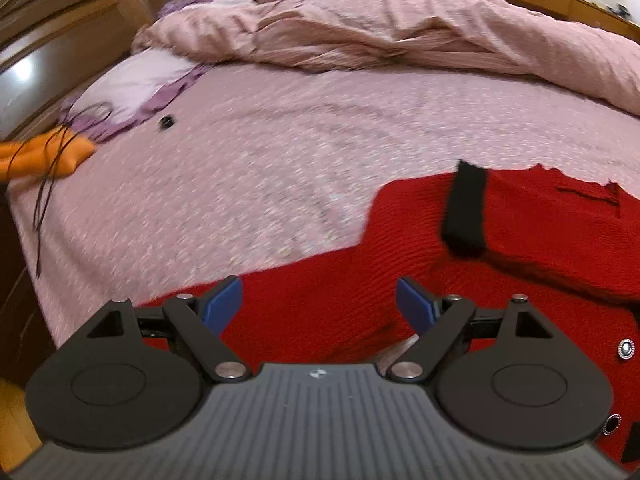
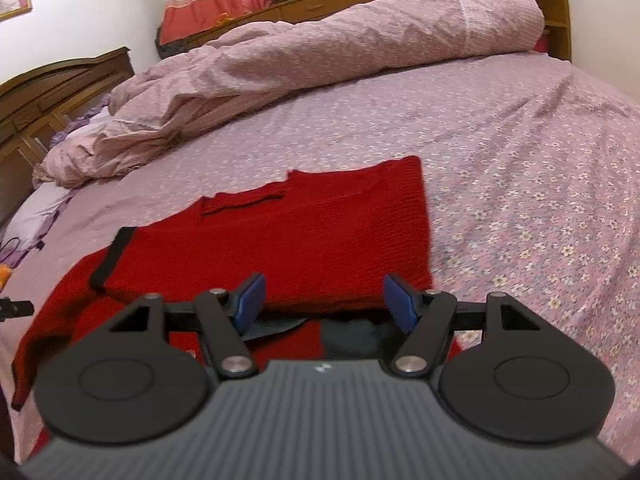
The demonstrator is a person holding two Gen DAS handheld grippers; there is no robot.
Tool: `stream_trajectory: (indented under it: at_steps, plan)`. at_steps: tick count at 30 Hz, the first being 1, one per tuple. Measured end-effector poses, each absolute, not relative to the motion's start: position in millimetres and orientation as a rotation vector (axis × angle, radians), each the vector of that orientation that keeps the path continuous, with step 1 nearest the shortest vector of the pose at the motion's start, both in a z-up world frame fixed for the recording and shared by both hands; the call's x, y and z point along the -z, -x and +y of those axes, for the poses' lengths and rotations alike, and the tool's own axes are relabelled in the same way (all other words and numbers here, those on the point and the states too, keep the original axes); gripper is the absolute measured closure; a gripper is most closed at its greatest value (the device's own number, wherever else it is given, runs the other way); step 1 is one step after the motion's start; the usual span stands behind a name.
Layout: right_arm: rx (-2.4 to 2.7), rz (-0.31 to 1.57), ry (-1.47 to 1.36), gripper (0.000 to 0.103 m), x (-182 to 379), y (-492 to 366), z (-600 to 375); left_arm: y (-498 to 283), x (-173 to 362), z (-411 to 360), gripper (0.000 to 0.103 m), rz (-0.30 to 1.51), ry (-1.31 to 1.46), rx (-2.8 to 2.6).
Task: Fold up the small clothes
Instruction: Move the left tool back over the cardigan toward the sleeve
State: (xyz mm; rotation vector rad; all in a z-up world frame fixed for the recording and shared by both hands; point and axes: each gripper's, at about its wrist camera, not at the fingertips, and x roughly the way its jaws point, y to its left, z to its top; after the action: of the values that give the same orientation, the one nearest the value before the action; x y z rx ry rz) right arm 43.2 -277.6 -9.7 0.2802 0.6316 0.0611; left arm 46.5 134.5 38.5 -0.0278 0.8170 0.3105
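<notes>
Red knitted garment (image 2: 280,240) lay partly folded on the bed (image 2: 520,168), spread flat on the flowered pink sheet, with a black-trimmed cuff (image 2: 112,260) turned over it at about 9 o'clock of the folded panel. Seen again from the left wrist: same red garment (image 1: 400,280), black cuff (image 1: 466,208) across it, metal snaps (image 1: 625,348) at 3 o'clock. Hovered over the near hem: right gripper (image 2: 324,304), blue pads moderately apart, nothing between them. Hovered over the garment's left part: left gripper (image 1: 318,304), spread wide and empty. Bunched at 12 o'clock: pink duvet (image 2: 280,60). Farther out at 10 o'clock in the left view: pale pillow (image 1: 132,84), small black object (image 1: 167,122), orange cloth (image 1: 44,156) with a thin dark cord (image 1: 48,184). Beyond: wooden headboard (image 2: 52,80).
</notes>
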Motion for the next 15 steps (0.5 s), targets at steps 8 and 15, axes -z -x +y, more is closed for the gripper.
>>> stream_trajectory:
  at_steps: [8,15]
  plan:
    - [-0.102,0.636,-0.254,0.036,6,-31,-259,-20,-34,167,0.016,0.839,0.13,-0.388]
    - [-0.13,0.66,-0.233,0.036,11,-26,-245,-5,-26,184,0.016,0.855,0.179,-0.436]
